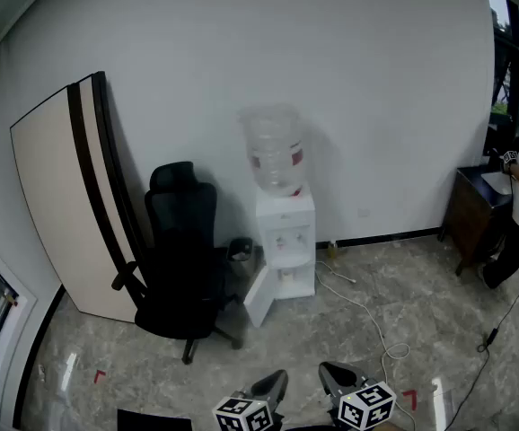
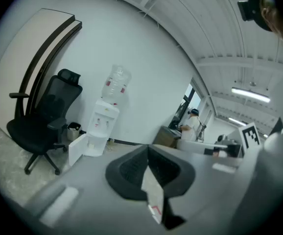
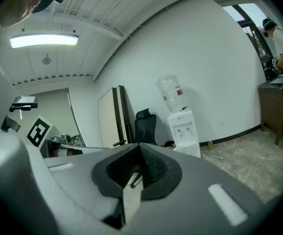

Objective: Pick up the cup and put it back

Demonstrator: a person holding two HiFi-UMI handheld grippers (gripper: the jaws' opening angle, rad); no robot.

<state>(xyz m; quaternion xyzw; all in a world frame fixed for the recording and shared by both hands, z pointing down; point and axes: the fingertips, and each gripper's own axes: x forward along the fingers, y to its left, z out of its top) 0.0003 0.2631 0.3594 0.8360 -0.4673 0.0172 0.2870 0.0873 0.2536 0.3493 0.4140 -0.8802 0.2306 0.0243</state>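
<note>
Cup isn't visible in any view, so nothing is done yet: you have it to find, lift and set back. Your left gripper [image 2: 148, 150] has its jaws closed together on nothing, and your right gripper [image 3: 140, 147] likewise. Well ahead of the fingers [image 1: 273, 386] stand a chair [image 1: 180, 259], then a dispenser [image 1: 285, 241].

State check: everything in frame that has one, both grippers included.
Left gripper: shut, nothing between fingers.
Right gripper: shut, nothing between fingers.
Dispenser door: swung open.
Bottle: upright on dispenser.
Chair: unoccupied.
Board: leaning on wall.
Cable: slack on floor.
Cup: none in view.
</note>
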